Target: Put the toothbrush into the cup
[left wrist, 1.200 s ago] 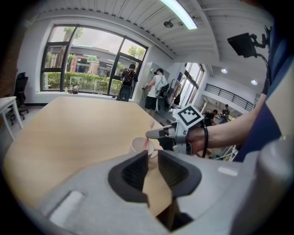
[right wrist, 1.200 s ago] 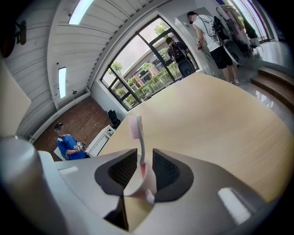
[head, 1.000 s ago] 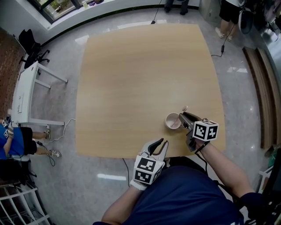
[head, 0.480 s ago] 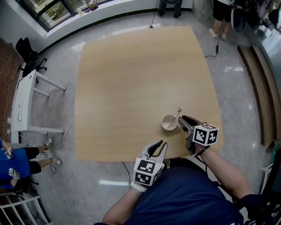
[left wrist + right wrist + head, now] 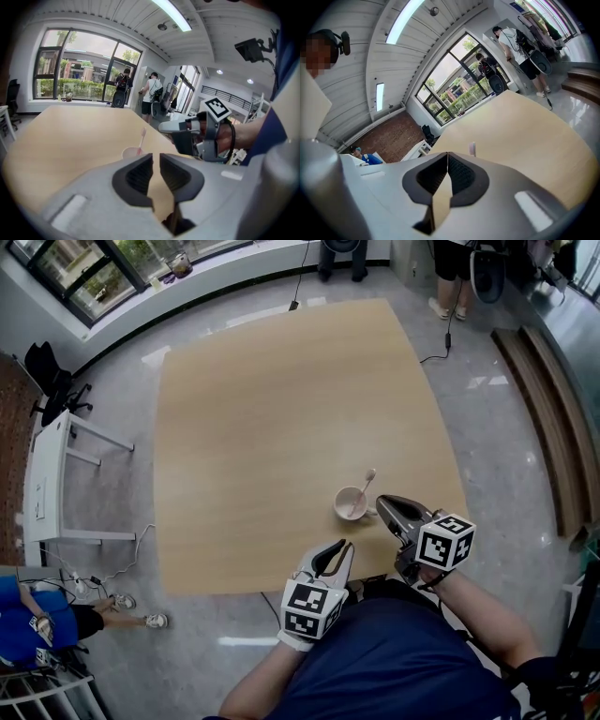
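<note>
Toothbrush is in the cup, lower right of centre in the head view. The handle is down inside and the head leans out over the rim toward the upper right. I judge the task done.

Handling: the brush looks light, with a thin stiff plastic handle. It is probably slick, so it will pivot in a loose pinch. If I have to re-grab it, I'd take the bare handle just above the rim, not the bristle end. The cup looks small and light with nothing bracing it on the table, so a sideways pull on the brush could tip it.

Contents: only the brush, as far as I can tell. The inside is too small in the head view to rule out anything else.

Right gripper sits just right of the cup, clear of it. Its jaws are pressed together with nothing between them. Its own view shows the brush head poking up past the jaws.

Left gripper is at the table's near edge, below the cup. Its jaws have just been closing, leaving a narrow gap with nothing in it.
</note>
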Demonstrator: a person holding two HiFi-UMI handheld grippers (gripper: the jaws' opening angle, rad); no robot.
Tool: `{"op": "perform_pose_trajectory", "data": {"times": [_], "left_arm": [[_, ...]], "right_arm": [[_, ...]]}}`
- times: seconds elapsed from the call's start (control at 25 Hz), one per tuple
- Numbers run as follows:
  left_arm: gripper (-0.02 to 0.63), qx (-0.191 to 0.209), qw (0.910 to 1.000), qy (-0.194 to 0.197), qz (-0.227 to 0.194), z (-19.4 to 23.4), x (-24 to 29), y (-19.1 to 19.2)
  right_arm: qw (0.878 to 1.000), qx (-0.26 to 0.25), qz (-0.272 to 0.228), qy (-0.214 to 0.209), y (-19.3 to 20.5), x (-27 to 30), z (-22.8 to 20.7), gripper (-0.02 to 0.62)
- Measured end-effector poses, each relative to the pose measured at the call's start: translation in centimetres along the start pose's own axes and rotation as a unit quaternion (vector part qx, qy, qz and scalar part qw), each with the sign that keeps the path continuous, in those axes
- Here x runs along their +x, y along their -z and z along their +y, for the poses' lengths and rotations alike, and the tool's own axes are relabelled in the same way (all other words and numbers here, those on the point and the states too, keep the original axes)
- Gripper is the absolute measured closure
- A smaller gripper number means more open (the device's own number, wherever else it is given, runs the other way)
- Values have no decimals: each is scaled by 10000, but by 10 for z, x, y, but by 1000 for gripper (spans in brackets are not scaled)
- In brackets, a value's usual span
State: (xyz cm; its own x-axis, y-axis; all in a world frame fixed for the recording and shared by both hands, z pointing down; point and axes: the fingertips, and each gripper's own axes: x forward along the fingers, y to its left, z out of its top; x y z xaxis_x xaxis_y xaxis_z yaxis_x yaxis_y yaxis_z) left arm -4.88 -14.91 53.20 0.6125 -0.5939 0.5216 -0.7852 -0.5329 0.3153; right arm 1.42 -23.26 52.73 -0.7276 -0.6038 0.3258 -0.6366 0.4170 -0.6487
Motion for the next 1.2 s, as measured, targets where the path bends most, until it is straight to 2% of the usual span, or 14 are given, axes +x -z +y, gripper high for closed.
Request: {"op": "perform_pose_trajectory", "data": {"times": [0.12, 0.28, 0.6, 0.76, 0.88, 1.04, 1.2], "left_arm": [[591, 38, 9987, -206, -467, 5, -7, -21], [600, 49, 9949, -307, -961, 7, -22, -53], [601, 276, 9887, 81, -1470, -12, -43, -90], [601, 347, 9873, 134, -1543, -18, -46, -95], [601, 228, 9891, 228, -1439, -16, -48, -99], [601, 101, 9906, -28, -1362, -4, -50, -92], [601, 164, 9927, 268, -1166, -12, -39, -90]], "right_arm": [[9993, -264, -157, -189, -12, -10, 20, 583], [9957, -762, -255, -459, -24, -23, 50, 583], [9812, -1724, -519, -687, -41, -46, 89, 584], [9741, -2055, -663, -665, -50, -53, 101, 584], [9730, -2115, -718, -574, -57, -46, 113, 584], [9719, -2059, -734, -876, -50, -35, 118, 584], [9737, -2125, -666, -482, -36, -45, 105, 584]]}}
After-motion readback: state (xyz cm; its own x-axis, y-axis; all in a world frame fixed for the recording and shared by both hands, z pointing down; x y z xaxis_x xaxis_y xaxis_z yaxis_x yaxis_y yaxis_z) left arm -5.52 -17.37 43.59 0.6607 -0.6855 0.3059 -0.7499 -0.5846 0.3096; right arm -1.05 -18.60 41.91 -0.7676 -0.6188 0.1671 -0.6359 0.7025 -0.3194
